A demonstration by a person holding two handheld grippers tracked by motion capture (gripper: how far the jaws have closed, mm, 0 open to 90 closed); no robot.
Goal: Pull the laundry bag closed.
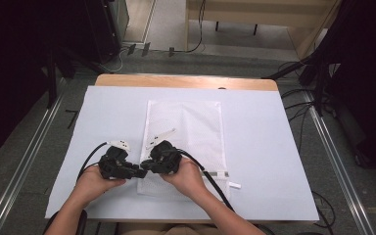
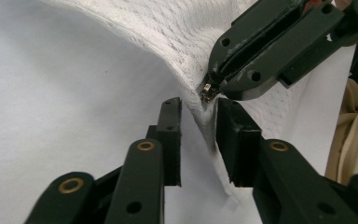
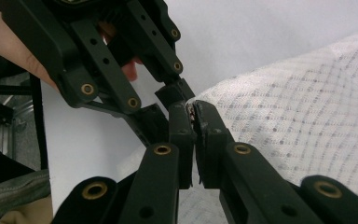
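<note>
A white mesh bag lies flat on the white table cover. Both grippers meet at its near left corner. My right gripper is shut on a small metal zipper pull at the bag's edge. Coming from the left, my left gripper straddles a raised fold of the mesh just below that pull. The fold lies against one pad, and a gap shows at the other. In the high view the left gripper and right gripper are tip to tip, each in a hand.
A white tag lies on the bag and another beside the left gripper. A small white piece sits by the bag's near right corner. The wooden table edge runs along the far side, with cables and dark stands beyond.
</note>
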